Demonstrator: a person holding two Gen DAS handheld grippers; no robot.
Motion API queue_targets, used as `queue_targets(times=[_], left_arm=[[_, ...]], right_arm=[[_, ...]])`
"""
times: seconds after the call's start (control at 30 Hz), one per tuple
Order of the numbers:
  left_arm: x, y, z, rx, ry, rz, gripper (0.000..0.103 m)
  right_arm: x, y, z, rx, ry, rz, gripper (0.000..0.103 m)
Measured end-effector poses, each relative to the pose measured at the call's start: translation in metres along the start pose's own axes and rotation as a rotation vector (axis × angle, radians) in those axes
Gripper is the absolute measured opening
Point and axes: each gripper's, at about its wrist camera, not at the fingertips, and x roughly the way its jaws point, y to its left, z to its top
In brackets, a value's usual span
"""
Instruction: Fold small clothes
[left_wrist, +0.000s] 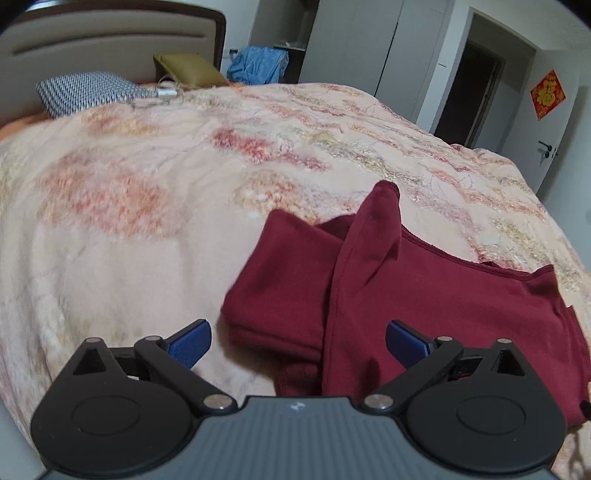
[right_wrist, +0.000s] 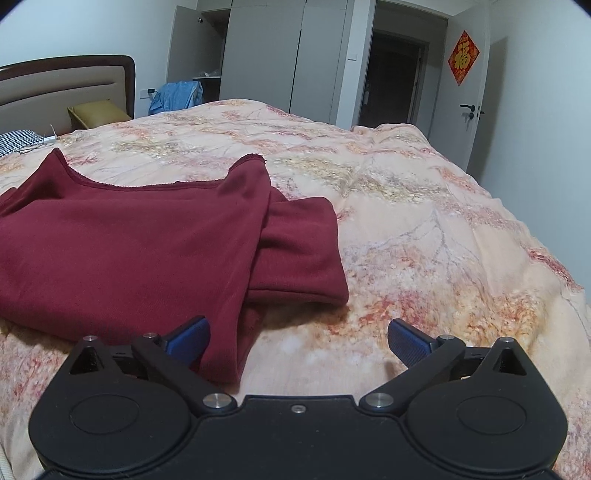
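Dark red top (right_wrist: 129, 240) partly folded on the floral bedspread (right_wrist: 424, 229), sleeves doubled over. Left tool (left_wrist: 297, 341) and right tool (right_wrist: 297, 341) both spread wide, gripping nothing, at the garment's near edge. Red door hanging (right_wrist: 463, 58) beyond reads "福".
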Motion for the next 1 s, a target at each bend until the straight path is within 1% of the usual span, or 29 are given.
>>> queue_targets(times=[0.07, 0.17, 0.3, 0.4, 0.47, 0.57, 0.63, 0.73, 0.83, 0.9, 0.97, 1.0], left_arm=[[-0.004, 0.004, -0.006, -0.023, 0.010, -0.021, 0.103], [-0.009, 0.003, -0.005, -0.015, -0.016, -0.030, 0.103], [-0.003, -0.016, 0.015, 0.049, -0.048, -0.047, 0.103], [0.015, -0.036, 0.032, 0.114, -0.063, -0.038, 0.103], [0.032, -0.046, 0.044, 0.124, -0.060, -0.028, 0.103], [0.058, -0.050, 0.058, 0.071, -0.060, -0.017, 0.103], [0.074, -0.047, 0.066, 0.041, -0.061, 0.003, 0.103], [0.094, -0.039, 0.075, 0.022, -0.057, 0.072, 0.103], [0.109, -0.025, 0.078, -0.002, -0.029, 0.139, 0.103], [0.113, -0.013, 0.076, -0.042, -0.011, 0.136, 0.103], [0.110, -0.004, 0.072, -0.073, -0.015, 0.122, 0.103], [0.108, -0.002, 0.071, -0.077, -0.019, 0.129, 0.103]], right_arm=[[-0.003, 0.000, 0.000, 0.006, -0.001, -0.002, 0.102], [-0.009, 0.002, 0.001, 0.002, -0.012, -0.006, 0.102], [-0.015, 0.008, 0.003, -0.011, -0.030, -0.001, 0.102], [-0.019, 0.013, 0.003, -0.003, -0.043, 0.002, 0.102], [-0.021, 0.014, 0.004, 0.009, -0.049, 0.003, 0.102], [-0.024, 0.014, 0.004, 0.012, -0.042, 0.008, 0.102], [-0.027, 0.014, 0.004, -0.007, -0.042, 0.004, 0.102], [-0.030, 0.010, 0.002, -0.026, -0.035, -0.021, 0.102], [-0.029, 0.003, 0.000, -0.008, -0.023, -0.037, 0.102], [-0.027, 0.001, 0.000, 0.007, -0.018, -0.042, 0.102], [-0.025, 0.001, 0.000, 0.016, -0.016, -0.042, 0.102], [-0.024, 0.002, 0.000, 0.020, -0.016, -0.039, 0.102]])
